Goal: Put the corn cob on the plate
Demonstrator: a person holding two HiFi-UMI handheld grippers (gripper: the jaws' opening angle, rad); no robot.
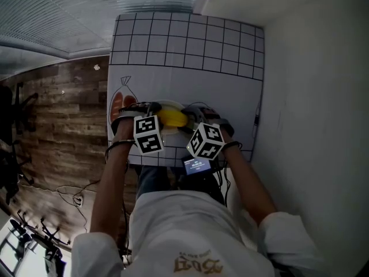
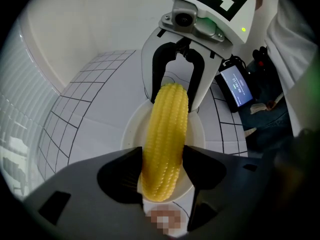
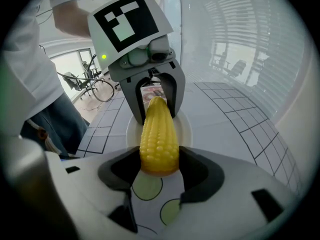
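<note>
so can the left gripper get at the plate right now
Probably not: the left gripper has its fingers shut on one end of the corn cob, which lies over the plate, and the right gripper holds the other end.

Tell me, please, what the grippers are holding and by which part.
The corn cob, gripped at both ends: the left gripper is shut on one end and the right gripper on the other, over the plate.
</note>
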